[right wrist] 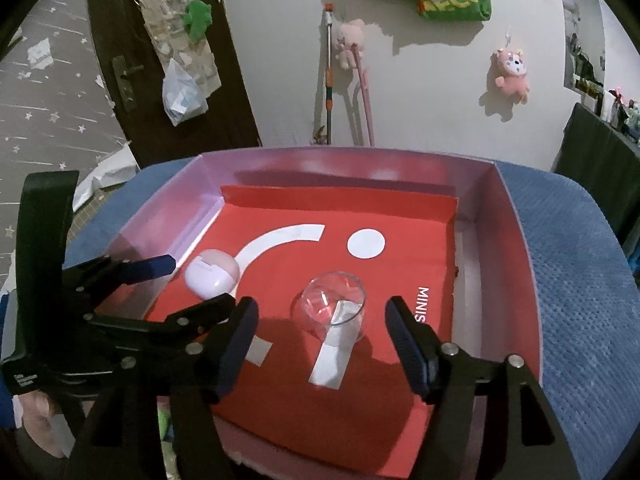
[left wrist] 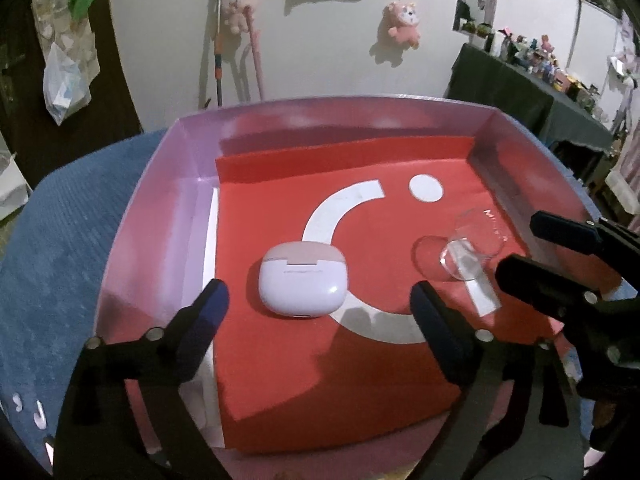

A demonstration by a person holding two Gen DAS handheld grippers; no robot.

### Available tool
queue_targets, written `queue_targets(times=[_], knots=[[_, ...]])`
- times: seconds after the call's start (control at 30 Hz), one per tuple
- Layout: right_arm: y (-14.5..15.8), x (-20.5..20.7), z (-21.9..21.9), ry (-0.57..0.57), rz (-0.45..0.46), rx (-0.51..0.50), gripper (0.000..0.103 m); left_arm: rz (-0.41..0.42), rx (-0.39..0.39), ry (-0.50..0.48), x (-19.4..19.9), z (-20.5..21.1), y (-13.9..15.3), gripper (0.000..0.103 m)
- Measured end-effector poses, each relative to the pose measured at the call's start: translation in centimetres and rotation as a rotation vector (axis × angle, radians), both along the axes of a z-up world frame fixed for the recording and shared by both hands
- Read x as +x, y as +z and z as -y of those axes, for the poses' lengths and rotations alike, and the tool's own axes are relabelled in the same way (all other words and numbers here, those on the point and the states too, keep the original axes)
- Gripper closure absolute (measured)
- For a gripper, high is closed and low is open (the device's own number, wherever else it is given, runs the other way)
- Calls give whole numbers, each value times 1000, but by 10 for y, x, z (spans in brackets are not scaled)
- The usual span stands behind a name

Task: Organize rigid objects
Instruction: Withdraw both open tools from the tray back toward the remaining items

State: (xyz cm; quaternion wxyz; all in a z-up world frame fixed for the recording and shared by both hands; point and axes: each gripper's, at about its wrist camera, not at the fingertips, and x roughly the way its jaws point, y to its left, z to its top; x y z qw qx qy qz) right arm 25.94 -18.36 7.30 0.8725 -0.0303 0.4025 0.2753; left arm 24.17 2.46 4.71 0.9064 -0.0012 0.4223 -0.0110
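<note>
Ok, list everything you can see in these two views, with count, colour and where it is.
earbud case: 1, pale lilac with pink lid, on the red liner, left part of the box.
glass cup: 1, clear, lying on its side on the liner, right of the case.
box: 1, pink walls, on the blue cloth.
red liner: 1, red with white marks, covering the box floor.
blue cloth: 1, blue, under the box.
pink plush toys: 2, hanging on the wall.
left gripper: 1, black, open, before the case.
right gripper: 1, black, open, before the cup.
</note>
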Motion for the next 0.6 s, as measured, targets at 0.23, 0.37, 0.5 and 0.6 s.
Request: queue_targets(times=[0.23,0.37,0.5,0.6], knots=[[17,-23,12,4,52,48,20,58,10,18,-17,-3,15,0],[25,-36,20,3,84,85,9,73,-8,26,-26,-6,19,0],[33,-49,22,12,120,94,2,77,-21,18,-35,-5,20,0],[37,-58,25,13,148,107,0,93,-30,15,-44,-5,22,0]])
